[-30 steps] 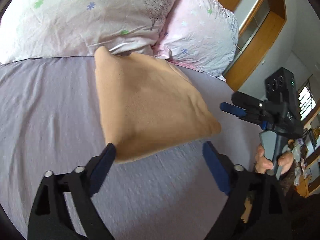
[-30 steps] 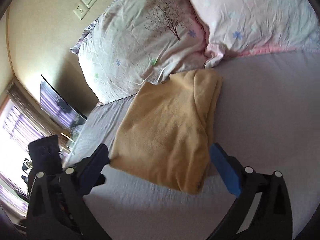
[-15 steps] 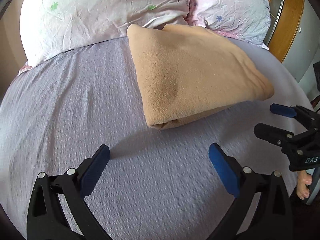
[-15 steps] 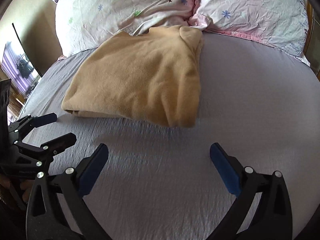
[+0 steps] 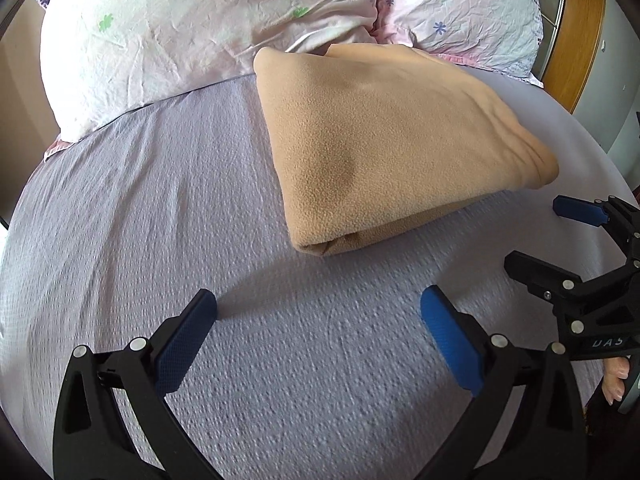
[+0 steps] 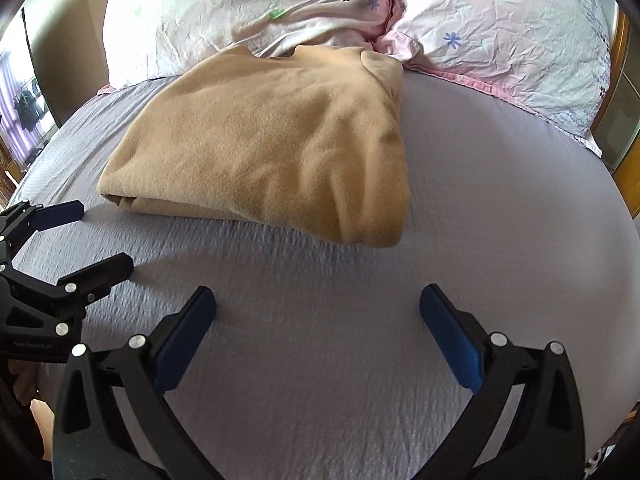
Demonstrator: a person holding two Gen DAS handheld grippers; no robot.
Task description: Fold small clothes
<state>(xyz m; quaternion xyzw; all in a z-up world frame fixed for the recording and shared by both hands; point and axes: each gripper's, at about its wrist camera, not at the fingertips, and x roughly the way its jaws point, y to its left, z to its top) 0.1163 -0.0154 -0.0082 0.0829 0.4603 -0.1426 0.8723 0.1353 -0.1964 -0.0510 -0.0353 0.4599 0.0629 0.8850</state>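
A tan fleece garment [image 5: 384, 140] lies folded into a thick rectangle on the lilac bed sheet [image 5: 132, 208], its far end against the pillows; it also shows in the right wrist view [image 6: 272, 140]. My left gripper [image 5: 318, 320] is open and empty, over bare sheet short of the garment's near fold. My right gripper [image 6: 318, 316] is open and empty, also over bare sheet in front of the garment. Each gripper shows in the other's view: the right one [image 5: 556, 236] at the right edge, the left one [image 6: 92, 236] at the left edge, both open.
Two pale floral pillows [image 5: 192, 28] [image 6: 504, 28] lie across the head of the bed behind the garment. A wooden frame [image 5: 580, 28] stands at the far right. A dark screen and a window [image 6: 24, 108] are at the far left.
Both grippers have pulled back from the folded garment toward the foot of the bed and turned to face it squarely. Both stayed open. The garment has not moved.
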